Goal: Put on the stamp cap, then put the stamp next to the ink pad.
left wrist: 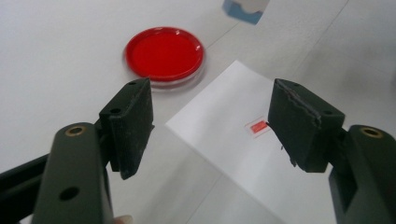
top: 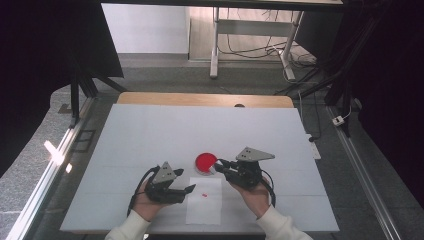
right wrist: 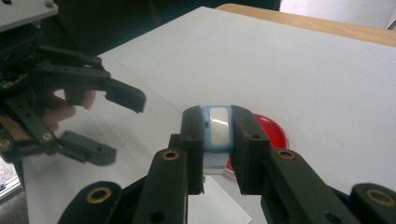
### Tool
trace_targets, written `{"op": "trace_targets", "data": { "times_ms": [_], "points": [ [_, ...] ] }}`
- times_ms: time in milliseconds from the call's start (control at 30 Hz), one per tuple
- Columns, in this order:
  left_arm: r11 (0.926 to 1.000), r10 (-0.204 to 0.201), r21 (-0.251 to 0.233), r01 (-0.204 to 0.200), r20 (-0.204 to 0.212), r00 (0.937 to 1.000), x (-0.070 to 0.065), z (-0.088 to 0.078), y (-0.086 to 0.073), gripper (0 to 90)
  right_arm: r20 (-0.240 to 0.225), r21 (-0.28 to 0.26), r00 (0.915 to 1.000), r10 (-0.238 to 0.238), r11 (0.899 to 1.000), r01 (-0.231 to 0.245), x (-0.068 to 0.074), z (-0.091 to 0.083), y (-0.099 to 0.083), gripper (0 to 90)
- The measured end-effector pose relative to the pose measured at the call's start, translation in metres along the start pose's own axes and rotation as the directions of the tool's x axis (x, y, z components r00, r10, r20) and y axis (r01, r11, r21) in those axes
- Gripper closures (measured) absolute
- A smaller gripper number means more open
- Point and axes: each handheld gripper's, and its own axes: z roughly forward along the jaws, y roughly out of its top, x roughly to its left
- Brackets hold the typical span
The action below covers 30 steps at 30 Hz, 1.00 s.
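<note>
Gripping a small light-blue device [right wrist: 218,133] with a pale window on its face, the right gripper [top: 223,165] had its two black jaws pressed against the device's sides, the thing standing upright between them. In the high view that gripper hovered just right of the red dish [top: 205,162], its tips reaching over the dish's right rim, and in the right gripper view the dish [right wrist: 273,133] showed directly behind the clamped device.

The left gripper [top: 189,189] stood with its jaws wide apart and nothing between the pads; in the left gripper view the gap between them [left wrist: 210,123] looked onto bare paper. No earlier picture was to hand. It lay low at the left edge of the white paper sheet [top: 204,202], which rested on the table [top: 150,130] close to its near edge, about midway along it. On that sheet sat a small red slip [top: 204,194], seen in the left gripper view as a tiny red tag [left wrist: 258,126] just beside the inner face of the right-hand jaw, apart from it as far as could be told. The dish sat just beyond the sheet's far edge.
</note>
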Motion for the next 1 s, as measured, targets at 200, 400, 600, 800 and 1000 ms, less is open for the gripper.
{"op": "trace_targets", "data": {
  "times_ms": [200, 400, 600, 800, 1000],
  "points": [
    [0.9993, -0.039, 0.002, 0.039, -0.027, 0.9989, 0.012, -0.018, -0.012, 31.5, 0.008, 0.0, 0.9999, -0.009, 1.0, 0.009, -0.002, -0.001, 0.0, 76.1],
    [0.997, -0.077, -0.002, 0.077, -0.061, 0.9951, 0.022, -0.033, -0.026, 31.5, 0.018, 0.005, 0.9996, -0.021, 1.0, 0.021, -0.004, -0.001, 0.0, 76.1],
    [0.9957, -0.093, -0.004, 0.093, -0.089, 0.9917, 0.026, -0.047, -0.037, 31.5, 0.029, 0.004, 0.9992, -0.028, 1.0, 0.028, -0.006, -0.001, 0.0, 76.0],
    [0.9949, -0.1, 0.003, 0.101, -0.114, 0.9884, 0.03, -0.055, -0.045, 31.3, 0.046, 0.014, 0.9981, -0.041, 0.999, 0.04, -0.009, 0.0, 0.0, 76.0],
    [0.9914, -0.128, 0.011, 0.13, -0.141, 0.9817, 0.036, -0.065, -0.056, 31.1, 0.08, 0.037, 0.9949, -0.061, 0.998, 0.058, -0.016, 0.002, 0.0, 75.9]
  ]
}}
